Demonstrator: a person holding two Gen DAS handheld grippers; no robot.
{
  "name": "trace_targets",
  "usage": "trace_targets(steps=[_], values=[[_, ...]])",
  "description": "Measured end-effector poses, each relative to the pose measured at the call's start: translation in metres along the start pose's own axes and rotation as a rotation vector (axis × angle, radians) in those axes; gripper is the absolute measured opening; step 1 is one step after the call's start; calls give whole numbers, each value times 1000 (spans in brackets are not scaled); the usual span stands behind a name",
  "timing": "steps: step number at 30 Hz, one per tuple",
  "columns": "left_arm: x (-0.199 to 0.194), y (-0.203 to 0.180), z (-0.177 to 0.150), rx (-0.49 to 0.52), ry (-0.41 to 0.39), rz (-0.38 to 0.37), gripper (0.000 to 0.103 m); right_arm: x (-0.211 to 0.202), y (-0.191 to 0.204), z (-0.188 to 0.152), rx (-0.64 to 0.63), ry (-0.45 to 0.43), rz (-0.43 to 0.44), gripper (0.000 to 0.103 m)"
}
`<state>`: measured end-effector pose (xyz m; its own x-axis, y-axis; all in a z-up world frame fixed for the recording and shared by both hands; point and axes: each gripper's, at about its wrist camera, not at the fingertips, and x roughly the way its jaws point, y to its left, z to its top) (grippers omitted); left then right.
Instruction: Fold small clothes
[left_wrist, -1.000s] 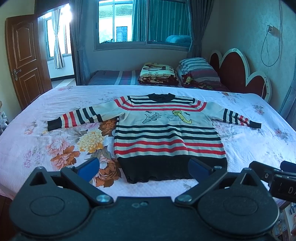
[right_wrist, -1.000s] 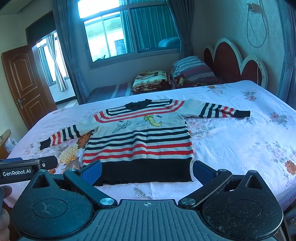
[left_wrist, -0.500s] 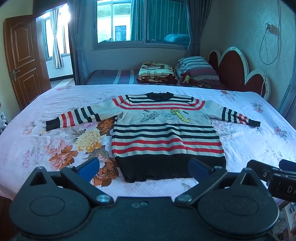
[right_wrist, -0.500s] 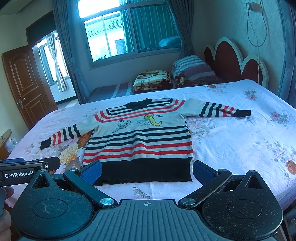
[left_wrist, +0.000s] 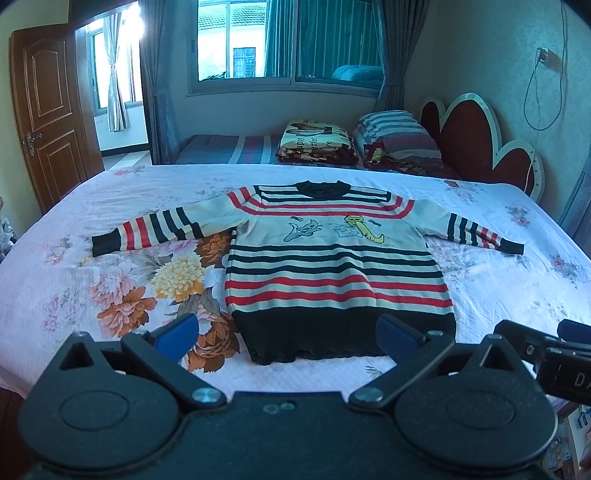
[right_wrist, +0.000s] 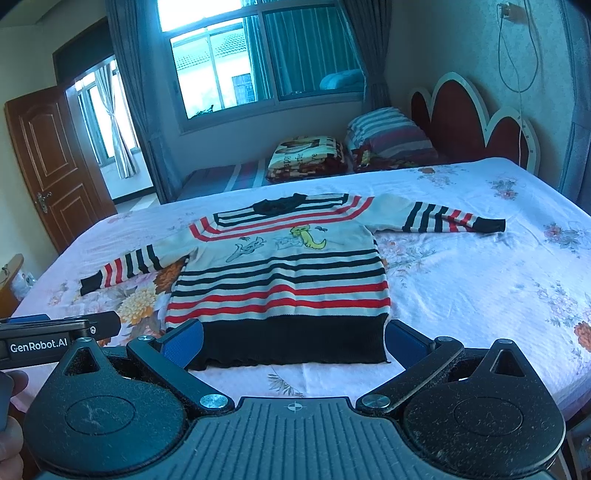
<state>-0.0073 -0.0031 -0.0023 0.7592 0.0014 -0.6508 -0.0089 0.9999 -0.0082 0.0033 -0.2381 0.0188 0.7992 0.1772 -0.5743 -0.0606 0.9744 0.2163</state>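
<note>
A small striped sweater (left_wrist: 332, 266), cream with red and black bands and a black hem, lies flat and face up on the bed with both sleeves spread out. It also shows in the right wrist view (right_wrist: 284, 284). My left gripper (left_wrist: 286, 334) is open and empty, held above the near bed edge in front of the hem. My right gripper (right_wrist: 293, 338) is open and empty, also just in front of the hem. The right gripper's body shows at the right edge of the left wrist view (left_wrist: 546, 350).
The bed (left_wrist: 74, 295) has a pink floral sheet. Folded blankets (left_wrist: 317, 144) and a striped pillow (left_wrist: 399, 136) lie behind it by the red headboard (left_wrist: 476, 147). A wooden door (left_wrist: 48, 110) stands at far left. A window is at the back.
Both grippers have drifted slightly; the sweater sits a little higher in both views. The sweater itself has not moved. Both grippers stay open.
</note>
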Motion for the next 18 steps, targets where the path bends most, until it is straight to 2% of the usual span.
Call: trace_targets(steps=[9,18], values=[[17,4,10,-9,13,11,103,18,-8,8,3,14,-15,103],[59,0,31,-45,26,41,102,56,-45,22,21,19,-50,103]])
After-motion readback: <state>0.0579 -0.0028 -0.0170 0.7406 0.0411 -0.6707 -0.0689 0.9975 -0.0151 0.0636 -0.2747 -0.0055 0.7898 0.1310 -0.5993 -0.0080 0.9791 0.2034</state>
